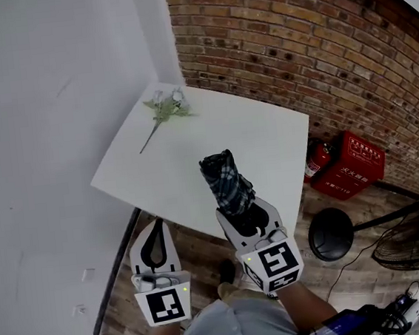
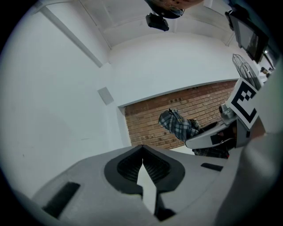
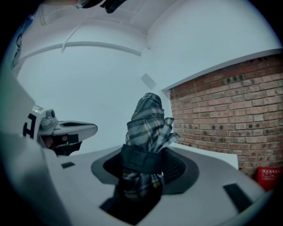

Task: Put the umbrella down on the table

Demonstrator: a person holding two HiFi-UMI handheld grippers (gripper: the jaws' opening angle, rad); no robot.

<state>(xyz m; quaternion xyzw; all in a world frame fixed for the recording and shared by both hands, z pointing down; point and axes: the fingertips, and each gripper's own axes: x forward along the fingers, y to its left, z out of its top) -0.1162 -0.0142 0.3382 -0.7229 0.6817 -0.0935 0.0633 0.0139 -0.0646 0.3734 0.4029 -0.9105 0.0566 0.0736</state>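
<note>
White table [image 1: 265,131] by brick wall [image 1: 293,43], flower [image 1: 165,110] at far corner. Right gripper [image 1: 245,213] clamps folded umbrella [image 1: 227,183] between fingers, canopy jutting ahead over table edge, seemingly airborne. Left gripper [image 1: 156,222] pinched together, empty. Remaining: lower, release.

It looks like a bare studio workspace, not a home: an exposed brick wall [image 1: 308,41] meets a plain white wall [image 1: 32,107] over a plank floor [image 1: 118,321], with a lone white table [image 1: 266,138], a red fire-extinguisher box [image 1: 356,162] and a standing fan [image 1: 413,249]
</note>
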